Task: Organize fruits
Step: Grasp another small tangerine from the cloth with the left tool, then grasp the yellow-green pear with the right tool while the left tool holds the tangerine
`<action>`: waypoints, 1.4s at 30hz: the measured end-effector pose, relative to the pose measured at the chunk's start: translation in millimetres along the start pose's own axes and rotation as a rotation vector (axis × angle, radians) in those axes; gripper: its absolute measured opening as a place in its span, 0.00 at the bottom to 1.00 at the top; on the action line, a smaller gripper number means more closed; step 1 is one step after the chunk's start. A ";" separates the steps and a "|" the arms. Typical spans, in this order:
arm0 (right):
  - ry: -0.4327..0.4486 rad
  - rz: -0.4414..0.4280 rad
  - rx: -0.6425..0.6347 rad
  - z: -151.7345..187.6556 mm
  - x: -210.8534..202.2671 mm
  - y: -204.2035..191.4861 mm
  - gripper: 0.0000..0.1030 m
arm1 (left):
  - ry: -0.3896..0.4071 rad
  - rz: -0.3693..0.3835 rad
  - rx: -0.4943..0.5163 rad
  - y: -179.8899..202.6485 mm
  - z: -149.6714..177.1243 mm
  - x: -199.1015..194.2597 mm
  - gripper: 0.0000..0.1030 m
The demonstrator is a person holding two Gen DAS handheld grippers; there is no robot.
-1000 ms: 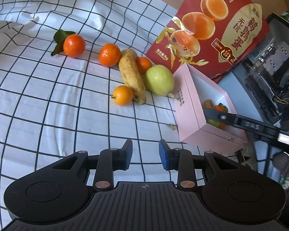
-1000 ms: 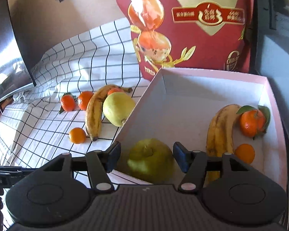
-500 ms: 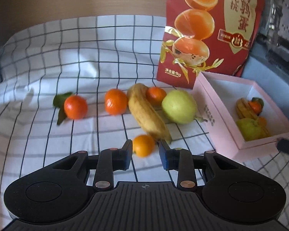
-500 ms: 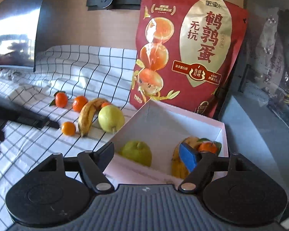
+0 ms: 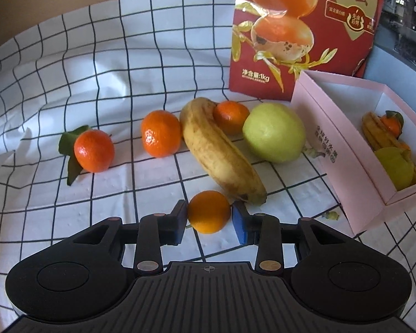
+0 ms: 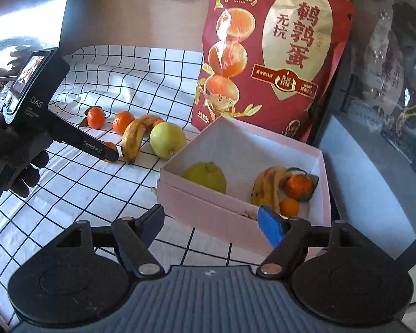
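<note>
The left claw (image 5: 209, 217) sits low on the checked cloth (image 5: 102, 88) covering the bench, its two pads either side of a small orange (image 5: 208, 211) and about touching it; a firm grip cannot be told. Just beyond lie a banana (image 5: 220, 149) and a green pear (image 5: 274, 132), with tangerines (image 5: 160, 133) further left. The right claw (image 6: 212, 223) is spread wide and holds nothing, hovering before the near wall of the pink box (image 6: 208, 212). Inside the box, ahead of it, rest a green fruit (image 6: 205, 176), a second banana (image 6: 269, 184) and two oranges (image 6: 299, 186). A red bag (image 6: 269, 55) stands behind.
</note>
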State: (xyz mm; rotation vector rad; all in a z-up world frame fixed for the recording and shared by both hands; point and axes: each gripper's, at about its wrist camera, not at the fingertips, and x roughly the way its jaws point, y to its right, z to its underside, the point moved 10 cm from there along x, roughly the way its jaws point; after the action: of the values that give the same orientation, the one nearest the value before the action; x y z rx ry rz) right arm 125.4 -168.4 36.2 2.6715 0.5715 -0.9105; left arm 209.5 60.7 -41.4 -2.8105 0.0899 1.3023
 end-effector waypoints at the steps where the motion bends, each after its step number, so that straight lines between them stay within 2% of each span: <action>1: -0.001 -0.001 0.003 0.1 0.4 -0.1 0.73 | -0.002 0.002 -0.005 -1.0 0.2 0.2 0.38; 8: -0.004 -0.015 -0.014 -2.8 5.2 -8.5 0.73 | -0.018 0.044 -0.040 -2.0 2.6 -7.1 0.38; 20: 0.005 -0.044 -0.044 -10.0 11.0 -20.6 0.73 | -0.017 0.140 -0.116 9.5 20.7 -43.1 0.37; 27: 0.043 -0.043 -0.106 -27.9 11.9 -29.3 0.73 | -0.024 0.190 -0.121 21.3 27.8 -57.4 0.37; 34: 0.051 -0.061 -0.145 -40.6 20.6 -42.8 0.73 | -0.018 0.200 -0.137 18.5 32.1 -68.2 0.38; 42: 0.017 -0.108 -0.173 -54.6 43.7 -58.0 0.71 | -0.023 0.195 -0.173 5.5 42.4 -77.3 0.38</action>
State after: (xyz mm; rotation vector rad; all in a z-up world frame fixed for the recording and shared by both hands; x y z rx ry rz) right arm 160.0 -84.8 43.9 2.5164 0.7687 -0.8259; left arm 127.0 60.6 -10.0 -2.9951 0.2695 1.4473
